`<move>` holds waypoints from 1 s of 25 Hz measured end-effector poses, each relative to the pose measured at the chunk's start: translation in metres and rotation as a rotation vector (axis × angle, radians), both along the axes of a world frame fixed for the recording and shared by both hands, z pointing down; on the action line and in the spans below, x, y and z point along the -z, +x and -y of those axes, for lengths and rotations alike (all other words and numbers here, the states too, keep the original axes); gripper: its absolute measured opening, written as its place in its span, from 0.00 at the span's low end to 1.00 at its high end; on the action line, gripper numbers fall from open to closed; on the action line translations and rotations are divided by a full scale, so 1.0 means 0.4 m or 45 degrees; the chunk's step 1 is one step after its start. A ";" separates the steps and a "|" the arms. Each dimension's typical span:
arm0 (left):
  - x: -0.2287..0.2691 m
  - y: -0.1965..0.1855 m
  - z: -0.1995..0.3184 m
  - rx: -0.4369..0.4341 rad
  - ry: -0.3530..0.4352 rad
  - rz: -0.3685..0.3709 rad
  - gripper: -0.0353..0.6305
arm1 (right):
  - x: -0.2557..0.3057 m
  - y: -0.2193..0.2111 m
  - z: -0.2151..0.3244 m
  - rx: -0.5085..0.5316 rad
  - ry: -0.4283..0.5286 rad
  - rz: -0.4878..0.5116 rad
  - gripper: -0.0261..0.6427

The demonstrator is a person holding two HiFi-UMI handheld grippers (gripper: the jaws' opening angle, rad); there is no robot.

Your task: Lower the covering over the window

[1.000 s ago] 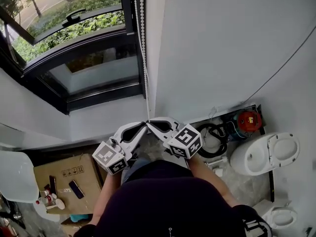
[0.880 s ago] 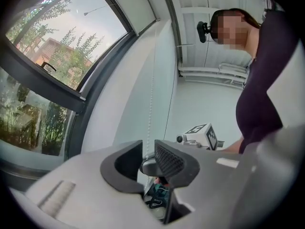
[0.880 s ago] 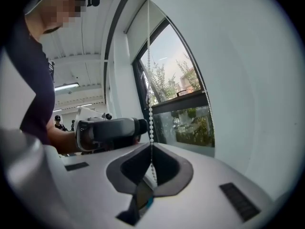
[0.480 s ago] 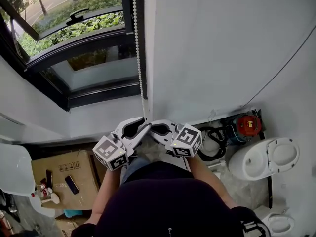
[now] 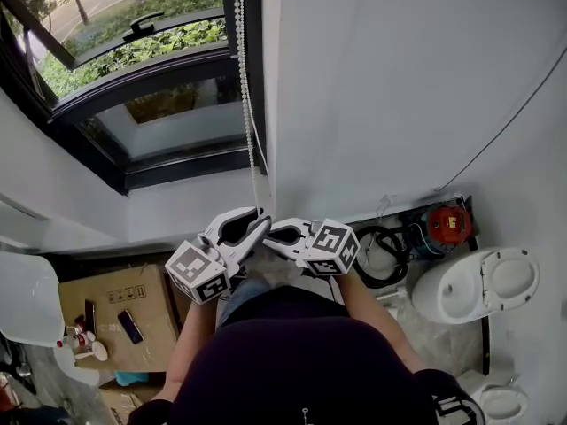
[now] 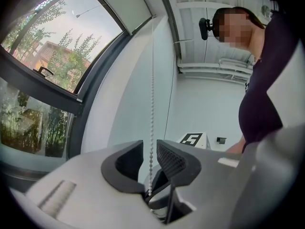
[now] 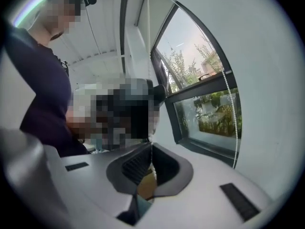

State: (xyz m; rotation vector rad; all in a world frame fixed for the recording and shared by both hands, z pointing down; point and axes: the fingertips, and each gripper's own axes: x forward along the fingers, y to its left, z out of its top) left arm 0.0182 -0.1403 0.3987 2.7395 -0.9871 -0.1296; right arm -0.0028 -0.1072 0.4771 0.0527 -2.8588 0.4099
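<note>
A white bead chain (image 5: pixel 245 104) hangs down the wall beside the dark-framed window (image 5: pixel 151 104). My left gripper (image 5: pixel 260 217) is at the chain's lower end. Its jaws have just been opening, and in the left gripper view the bead chain (image 6: pixel 152 104) runs loose between the black pads of the left gripper (image 6: pixel 149 149), touching neither. My right gripper (image 5: pixel 268 231) sits just below and right of it, shut on the chain. In the right gripper view the beads are pinched at the tips of the right gripper (image 7: pixel 150 149). A pale sheet (image 6: pixel 126 6) covers the window's top.
Below on the floor are a white toilet (image 5: pixel 483 277), a red and blue machine (image 5: pixel 443 224) with a coiled black hose (image 5: pixel 381 246), and a cardboard box (image 5: pixel 115 304) carrying small items. The white wall (image 5: pixel 399 87) fills the right side. My own body is close behind both grippers.
The left gripper's jaws have parted and let go of the chain. The right gripper has sunk a little with the chain still in it.
</note>
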 end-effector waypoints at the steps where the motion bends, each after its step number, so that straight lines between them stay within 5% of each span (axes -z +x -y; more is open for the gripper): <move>1: 0.002 0.001 -0.001 -0.008 0.009 0.000 0.19 | -0.003 -0.002 -0.007 0.016 -0.011 -0.007 0.06; 6: 0.006 -0.004 0.000 0.000 -0.003 -0.009 0.19 | -0.104 0.000 -0.050 0.068 -0.022 -0.161 0.06; 21: 0.011 0.015 -0.009 -0.070 0.024 0.033 0.09 | -0.126 0.005 -0.049 0.077 -0.082 -0.170 0.06; 25: -0.018 0.024 -0.011 -0.096 0.013 0.157 0.09 | -0.151 0.008 -0.044 0.072 -0.012 -0.254 0.06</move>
